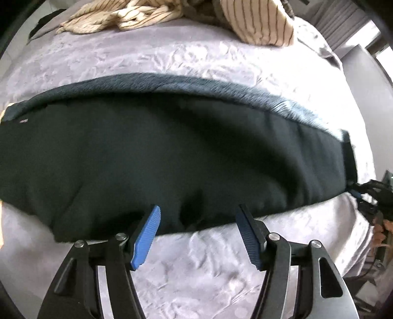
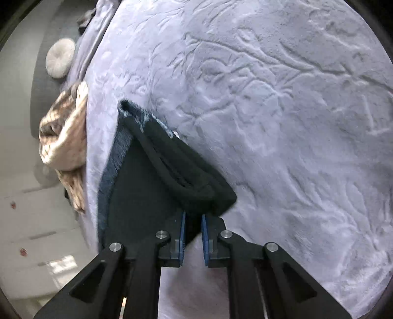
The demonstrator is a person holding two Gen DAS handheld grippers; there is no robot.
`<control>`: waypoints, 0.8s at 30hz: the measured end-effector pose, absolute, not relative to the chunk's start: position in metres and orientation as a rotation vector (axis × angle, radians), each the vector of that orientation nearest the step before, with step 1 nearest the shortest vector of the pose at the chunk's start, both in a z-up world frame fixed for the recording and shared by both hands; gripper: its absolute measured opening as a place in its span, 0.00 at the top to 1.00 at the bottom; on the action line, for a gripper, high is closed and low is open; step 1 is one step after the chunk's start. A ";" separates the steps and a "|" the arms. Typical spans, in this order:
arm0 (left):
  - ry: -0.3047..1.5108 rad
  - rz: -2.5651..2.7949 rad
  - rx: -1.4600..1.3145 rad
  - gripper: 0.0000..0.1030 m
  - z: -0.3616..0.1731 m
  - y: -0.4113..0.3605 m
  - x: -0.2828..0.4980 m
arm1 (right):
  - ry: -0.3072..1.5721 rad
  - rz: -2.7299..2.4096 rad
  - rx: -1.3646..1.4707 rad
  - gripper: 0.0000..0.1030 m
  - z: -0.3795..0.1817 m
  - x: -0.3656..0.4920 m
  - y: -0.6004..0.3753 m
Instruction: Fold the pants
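Note:
Dark pants (image 1: 157,152) with a fleecy blue-grey lining lie folded lengthwise across a lilac bedspread (image 1: 186,267). My left gripper (image 1: 197,212) is open, its blue pads at the near long edge of the pants, holding nothing. In the right wrist view, my right gripper (image 2: 192,218) is shut on the thick waistband end of the pants (image 2: 181,169), which is lifted a little off the bedspread (image 2: 282,110). The right gripper also shows at the far right of the left wrist view (image 1: 356,192).
Cream striped clothes (image 1: 157,14) lie piled at the far side of the bed. In the right wrist view a tan crumpled garment (image 2: 66,137) lies at the bed's left edge, with a round pale cushion (image 2: 60,59) beyond and white drawers (image 2: 36,220) beside the bed.

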State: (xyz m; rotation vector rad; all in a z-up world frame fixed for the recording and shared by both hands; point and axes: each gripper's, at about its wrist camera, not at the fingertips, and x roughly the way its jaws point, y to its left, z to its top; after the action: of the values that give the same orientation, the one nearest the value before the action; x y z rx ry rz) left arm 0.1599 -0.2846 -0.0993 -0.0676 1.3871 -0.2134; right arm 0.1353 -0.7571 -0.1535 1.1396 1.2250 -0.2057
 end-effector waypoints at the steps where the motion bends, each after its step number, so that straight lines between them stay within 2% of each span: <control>1: 1.391 -0.201 -0.058 0.37 -0.099 -0.282 0.157 | 1.234 -0.206 1.099 0.88 -0.149 0.133 -0.755; 2: 1.397 -0.181 -0.052 0.37 -0.098 -0.276 0.153 | 1.244 -0.218 1.072 0.88 -0.143 0.129 -0.755; 3: 1.401 -0.161 -0.049 0.37 -0.098 -0.266 0.146 | 1.250 -0.244 1.063 0.77 -0.139 0.125 -0.757; 4: 1.403 -0.138 -0.048 0.37 -0.096 -0.261 0.144 | 1.255 -0.273 1.064 0.60 -0.137 0.121 -0.758; 5: 1.402 -0.113 -0.049 0.37 -0.094 -0.255 0.143 | 1.249 -0.297 1.071 0.55 -0.132 0.116 -0.760; 10: 1.343 -0.005 -0.064 0.37 -0.071 -0.216 0.135 | 1.177 -0.104 1.060 0.54 -0.105 0.123 -0.729; 15: 1.320 0.069 -0.040 0.37 -0.066 -0.162 0.152 | 1.287 0.238 0.946 0.53 -0.093 0.164 -0.619; 20: 1.268 0.095 0.028 0.37 -0.070 -0.100 0.192 | 1.411 0.530 0.959 0.53 -0.115 0.182 -0.486; 24: 1.266 0.123 0.114 0.37 -0.097 -0.038 0.222 | 1.472 0.579 1.048 0.53 -0.145 0.177 -0.407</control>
State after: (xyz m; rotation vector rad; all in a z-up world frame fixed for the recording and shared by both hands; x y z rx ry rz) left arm 0.2221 -0.0377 -0.0969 0.1140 1.2664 0.1227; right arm 0.1772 -0.4067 -0.1454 1.0478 1.4722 0.5791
